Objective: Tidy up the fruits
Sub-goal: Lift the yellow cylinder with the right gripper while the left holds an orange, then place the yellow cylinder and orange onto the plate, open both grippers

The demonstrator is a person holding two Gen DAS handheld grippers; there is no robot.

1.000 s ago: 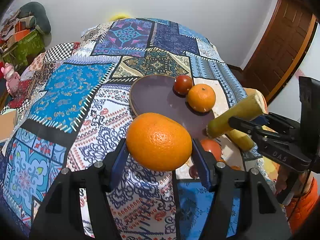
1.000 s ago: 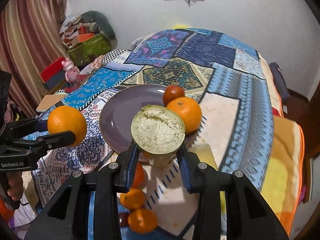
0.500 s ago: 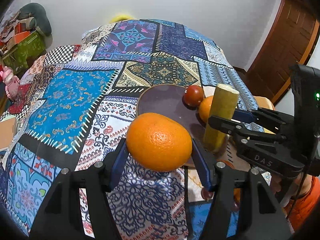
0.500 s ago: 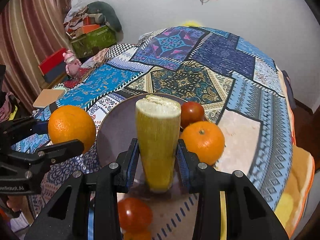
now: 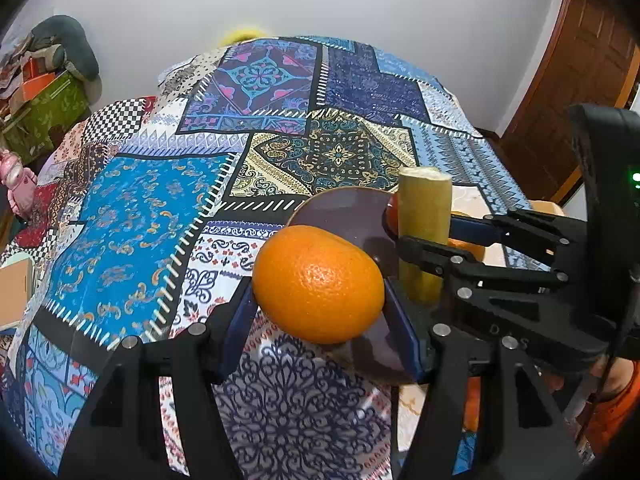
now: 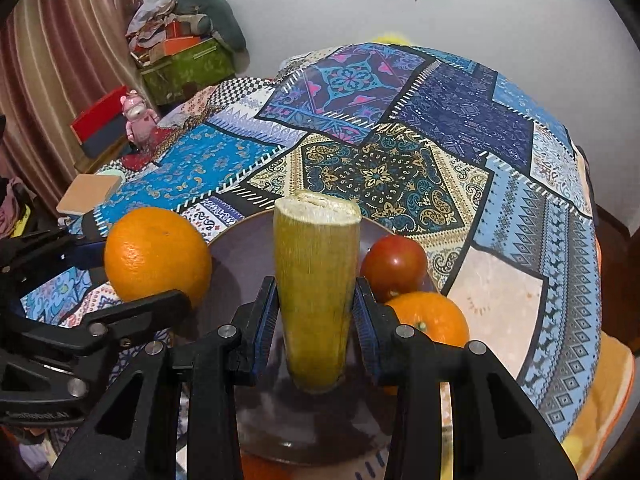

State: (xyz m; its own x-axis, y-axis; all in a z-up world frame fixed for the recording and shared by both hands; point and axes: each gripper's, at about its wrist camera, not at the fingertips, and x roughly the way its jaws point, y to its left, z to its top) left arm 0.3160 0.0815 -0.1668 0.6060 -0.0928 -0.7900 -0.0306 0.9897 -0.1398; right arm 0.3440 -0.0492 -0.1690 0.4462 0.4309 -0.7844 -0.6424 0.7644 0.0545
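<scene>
While over the purple plate: left gripper clamped on an orange, right gripper clamped on an upright yellow-green cut stalk.

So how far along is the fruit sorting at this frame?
Done: a tomato and a small orange already sit on the purple plate. In hand: the left gripper is clamped on a large orange, and the right gripper holds a yellow-green cut stalk upright over the plate. Left: setting both down; any fruit still off the plate is hidden here.
</scene>
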